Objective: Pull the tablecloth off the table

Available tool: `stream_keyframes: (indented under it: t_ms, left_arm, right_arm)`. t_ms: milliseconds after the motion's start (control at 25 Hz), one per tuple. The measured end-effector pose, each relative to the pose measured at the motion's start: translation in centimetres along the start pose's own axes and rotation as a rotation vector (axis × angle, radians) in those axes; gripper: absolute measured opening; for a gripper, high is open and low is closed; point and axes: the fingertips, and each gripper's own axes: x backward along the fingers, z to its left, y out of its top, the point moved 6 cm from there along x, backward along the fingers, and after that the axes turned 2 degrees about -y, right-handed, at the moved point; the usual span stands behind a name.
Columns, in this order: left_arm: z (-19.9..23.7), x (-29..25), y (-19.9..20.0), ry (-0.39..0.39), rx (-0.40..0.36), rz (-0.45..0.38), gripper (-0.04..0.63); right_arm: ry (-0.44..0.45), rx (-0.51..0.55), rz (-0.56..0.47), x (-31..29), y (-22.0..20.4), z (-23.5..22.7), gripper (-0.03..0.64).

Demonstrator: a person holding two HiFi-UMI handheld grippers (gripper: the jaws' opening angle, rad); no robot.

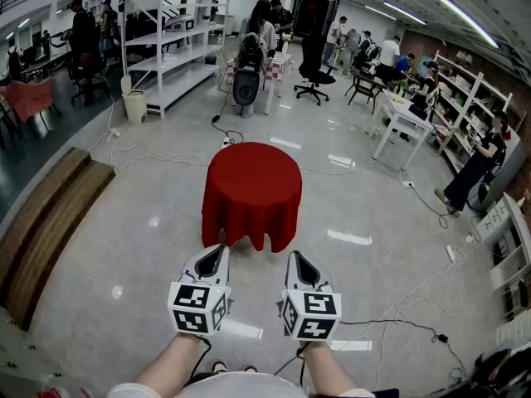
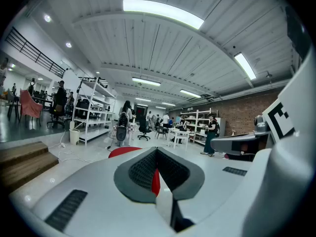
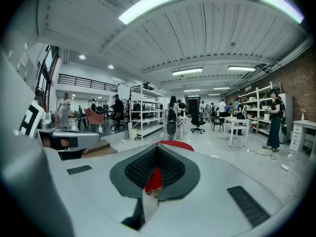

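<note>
On the grey floor point(image 1: 365, 214), we judged the draped red fabric tablecloth point(image 1: 251, 191) soft, light, best pinched at its hem; left gripper point(image 1: 217, 252) and right gripper point(image 1: 296, 260) were pressed together, empty.

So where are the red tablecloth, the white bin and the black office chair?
red tablecloth point(image 1: 251, 172), head view, flat top.
white bin point(image 1: 133, 106), head view, side wall.
black office chair point(image 1: 314, 56), head view, backrest.

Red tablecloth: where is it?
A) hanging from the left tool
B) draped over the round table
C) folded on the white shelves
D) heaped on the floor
B: the red tablecloth lies spread with folds hanging down, and the left tool and right tool, both shut, sit clear of it.
</note>
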Motion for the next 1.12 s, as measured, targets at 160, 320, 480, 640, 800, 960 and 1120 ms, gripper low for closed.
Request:
stream_keyframes:
  t_ms: [160,320,480,640,800,960,1120]
  left_arm:
    - [1.6,1.3,0.4,0.005,0.005,0.006,0.017]
    - [2.6,2.1,0.2,0.003,0.007,0.015,0.018]
    - [3.2,2.6,-0.8,-0.001,0.014,0.021,0.017]
    - [3.5,3.2,-1.4,-0.003,0.014,0.041,0.018]
    - [4.0,3.2,-1.6,0.002,0.017,0.044,0.018]
    - [4.6,2.7,-1.9,0.014,0.024,0.041,0.017]
    - [5.3,1.4,-2.1,0.032,0.03,0.05,0.018]
  right_arm:
    - [0.0,-0.006,0.0,0.1,0.5,1.8,0.025]
    - [0.022,-0.038,-0.004,0.2,0.5,3.3,0.025]
    - [0.012,-0.062,0.008,0.4,-0.6,3.9,0.025]
    - [-0.006,-0.069,0.028,0.6,-1.1,4.1,0.025]
    - [-0.018,-0.074,0.032,0.4,-1.3,4.0,0.025]
    - [-0.024,-0.078,0.032,-0.6,-1.4,3.6,0.025]
    - [-0.015,-0.082,0.032,-2.5,-1.1,3.1,0.025]
